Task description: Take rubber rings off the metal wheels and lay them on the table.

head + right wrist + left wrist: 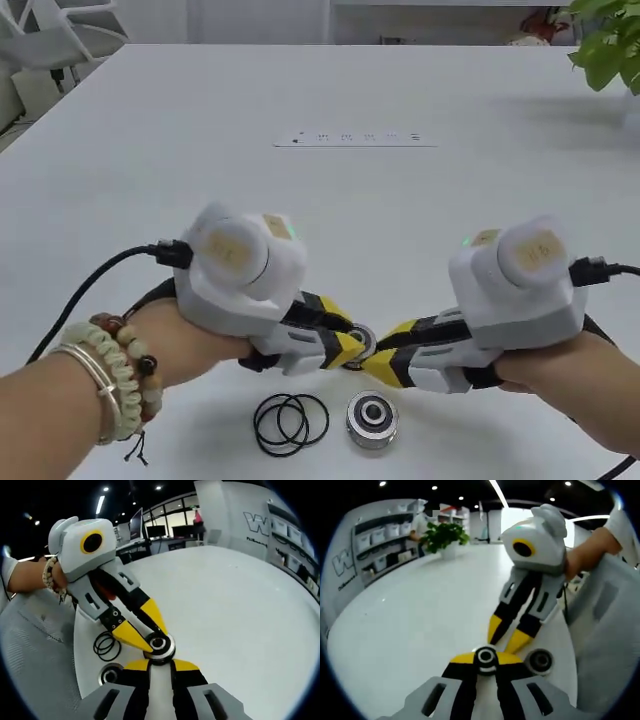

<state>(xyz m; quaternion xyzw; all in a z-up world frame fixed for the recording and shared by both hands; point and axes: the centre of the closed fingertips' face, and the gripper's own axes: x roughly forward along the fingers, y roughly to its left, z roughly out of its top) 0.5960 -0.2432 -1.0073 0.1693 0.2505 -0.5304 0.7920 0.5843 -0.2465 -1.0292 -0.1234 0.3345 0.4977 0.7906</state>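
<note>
A small metal wheel (pixel 358 343) hangs just above the table between the two grippers. My left gripper (pixel 348 345) is shut on it; in the left gripper view the wheel (pixel 486 658) sits between its yellow tips. From the right, my right gripper (pixel 376 360) has its yellow tips against the wheel's (pixel 160 646) rim. How far its jaws are closed is unclear. Black rubber rings (pixel 290 420) lie overlapped on the table nearer the person, and a second metal wheel (pixel 372 418) stands beside them.
The white table (pixel 330 210) stretches far ahead, with a flat strip of sockets (pixel 355 139) set in it. A green plant (pixel 608 40) stands at the far right corner. A hand with bead bracelets (pixel 115 375) holds the left gripper.
</note>
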